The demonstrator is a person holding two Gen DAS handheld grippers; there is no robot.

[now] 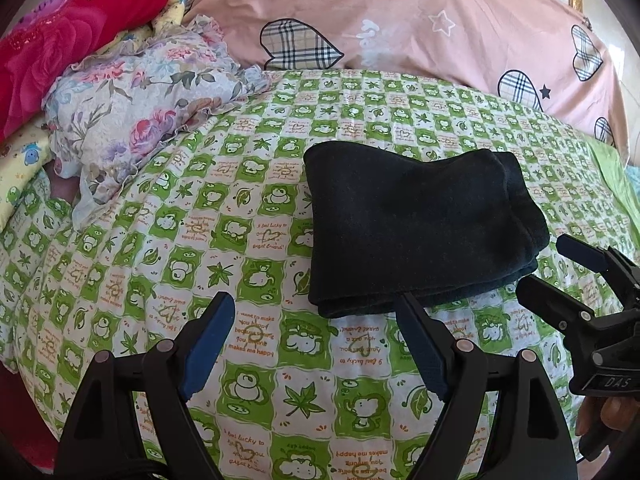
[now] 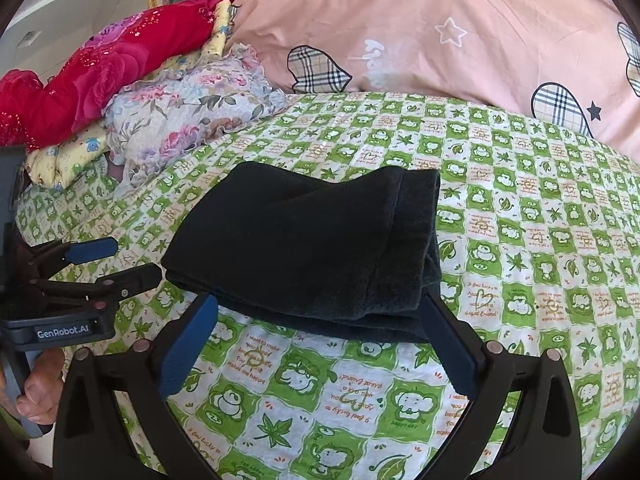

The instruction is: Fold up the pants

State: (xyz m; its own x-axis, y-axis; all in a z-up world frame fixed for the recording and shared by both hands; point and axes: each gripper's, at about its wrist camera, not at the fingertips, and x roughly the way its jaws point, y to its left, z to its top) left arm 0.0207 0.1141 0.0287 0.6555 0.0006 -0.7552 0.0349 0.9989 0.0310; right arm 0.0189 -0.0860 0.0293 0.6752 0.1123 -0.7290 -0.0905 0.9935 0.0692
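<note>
A pile of floral and red bedding (image 1: 132,120) is seen at the far left of the bed (image 1: 248,240), which is covered in a green-and-white checked cartoon sheet. The left gripper (image 1: 316,312) is held with its blue-padded fingers spread apart and empty, just short of the near edge of the pants (image 1: 416,220). The pants, black, lie folded into a compact thick rectangle at the middle of the bed, the long axis running left to right. The right gripper (image 2: 320,312), likewise spread and empty, is centred on the near folded edge, so it is judged nearer. A pink heart-print quilt (image 1: 440,20) is banked behind, to the right.
</note>
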